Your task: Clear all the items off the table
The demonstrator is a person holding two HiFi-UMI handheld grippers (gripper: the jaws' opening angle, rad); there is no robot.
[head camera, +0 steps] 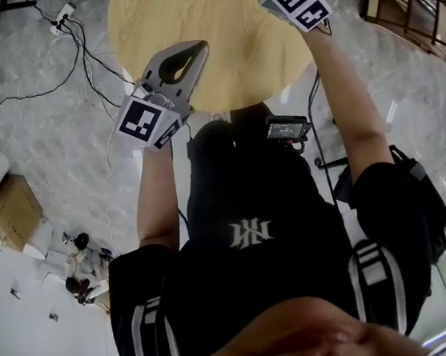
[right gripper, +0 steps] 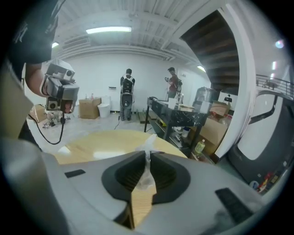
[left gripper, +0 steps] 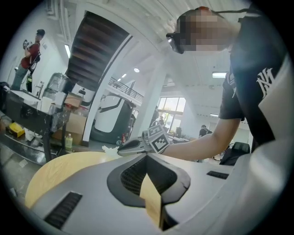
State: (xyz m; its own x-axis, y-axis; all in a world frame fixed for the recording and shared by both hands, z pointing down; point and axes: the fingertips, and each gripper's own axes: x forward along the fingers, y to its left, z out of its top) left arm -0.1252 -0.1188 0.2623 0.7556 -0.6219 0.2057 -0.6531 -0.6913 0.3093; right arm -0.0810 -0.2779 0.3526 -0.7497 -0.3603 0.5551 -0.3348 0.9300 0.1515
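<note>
Thin, crinkled scrap of clear plastic [right gripper: 149, 143], pinched between right gripper [right gripper: 148, 155] fingers, held above round wooden tabletop [right gripper: 101, 140]. Left gripper [left gripper: 147, 157] fingers closed together on nothing, over tabletop's near rim. Open floor [head camera: 58, 145] around it.

text: NY monogram [head camera: 251, 232] | on: chest of black shirt [head camera: 231, 176]

Left hand-held gripper [head camera: 201, 47] is above table's [head camera: 212, 21] near edge, right hand-held gripper [right gripper: 148, 154] farther across.
</note>
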